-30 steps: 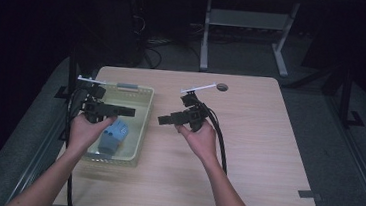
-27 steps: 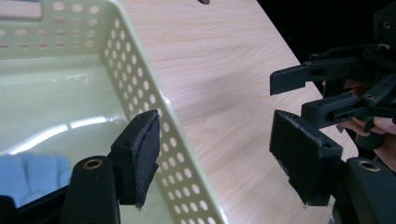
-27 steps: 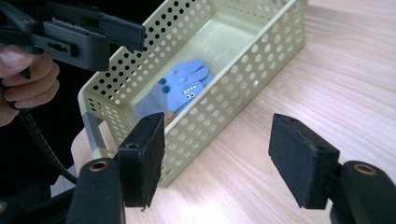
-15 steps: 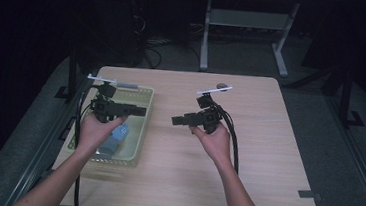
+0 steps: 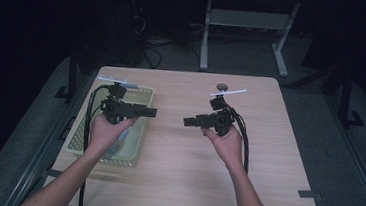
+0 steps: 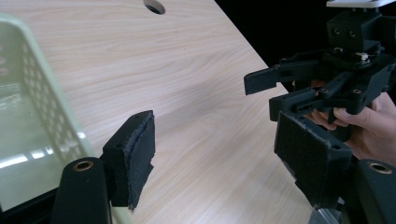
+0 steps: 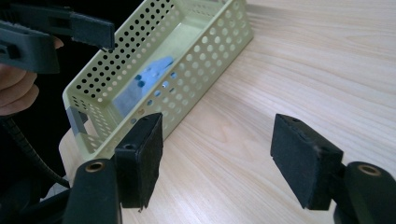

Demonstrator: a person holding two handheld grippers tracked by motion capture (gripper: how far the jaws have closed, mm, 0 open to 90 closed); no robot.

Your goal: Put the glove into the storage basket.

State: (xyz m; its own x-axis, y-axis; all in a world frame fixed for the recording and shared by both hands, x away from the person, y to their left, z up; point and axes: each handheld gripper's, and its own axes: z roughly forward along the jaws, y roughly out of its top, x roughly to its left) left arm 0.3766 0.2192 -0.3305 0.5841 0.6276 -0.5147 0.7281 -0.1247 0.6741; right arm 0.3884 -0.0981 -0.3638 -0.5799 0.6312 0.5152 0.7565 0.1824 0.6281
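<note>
Dim room, wooden desk (image 5: 174,177). Blue cloth (image 7: 144,84) lies inside the green basket (image 5: 141,129) at the left edge, looks soft and light, so pinch a bunched fold. Left gripper (image 5: 150,112) and right gripper (image 5: 189,121) both gape wide, jaws just been opening, nothing held.

Light wood desk (image 5: 184,183) with a round cable hole (image 5: 221,87) near its 12 o'clock edge. Grey metal frame stand (image 5: 243,23) on the dark floor beyond, cables (image 5: 150,50) at 11 o'clock.
</note>
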